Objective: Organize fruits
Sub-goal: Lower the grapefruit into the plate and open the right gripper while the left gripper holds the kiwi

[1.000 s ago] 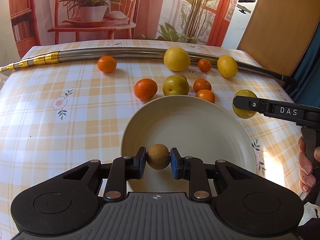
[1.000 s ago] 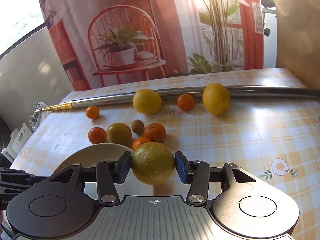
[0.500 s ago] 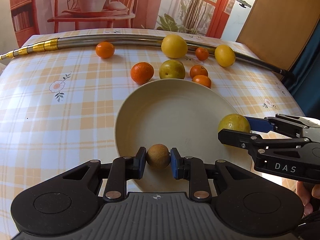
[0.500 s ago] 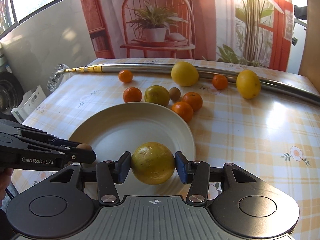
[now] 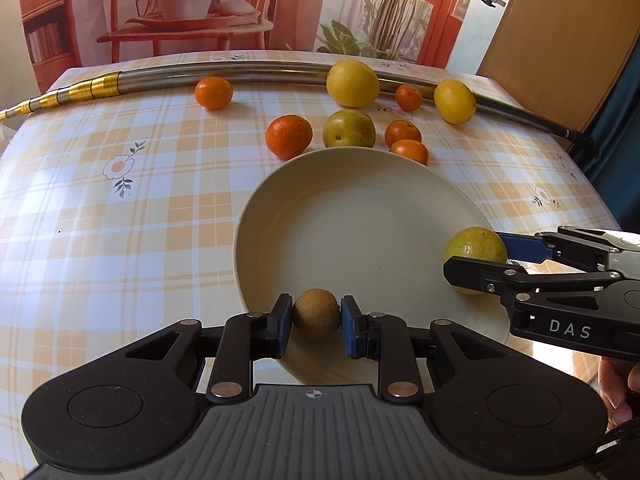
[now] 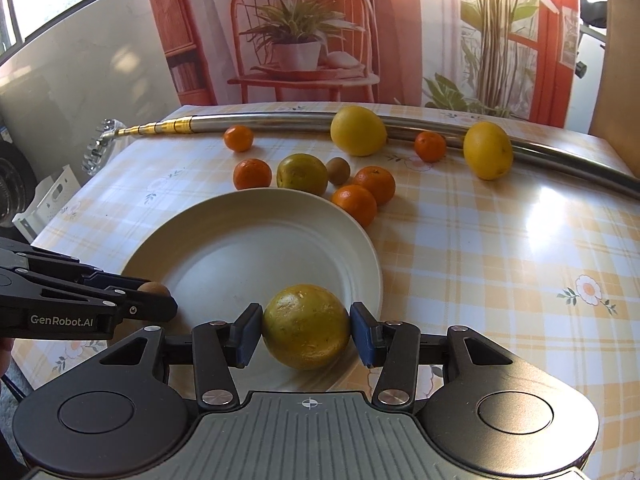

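Got my left gripper (image 5: 316, 322) clamped on a small brown fruit (image 5: 316, 312) over the plate's (image 5: 360, 216) near rim. My right gripper (image 6: 306, 334) is pinching a yellow-green fruit (image 6: 306, 326) over the plate's right edge; other fruit sits toward the tabletop's far edge.

Looks like a home dining corner: checked floral tablecloth (image 5: 120, 208), cream plate (image 6: 224, 240), loose fruit, printed backdrop (image 6: 304, 40) of chair and potted plant behind.
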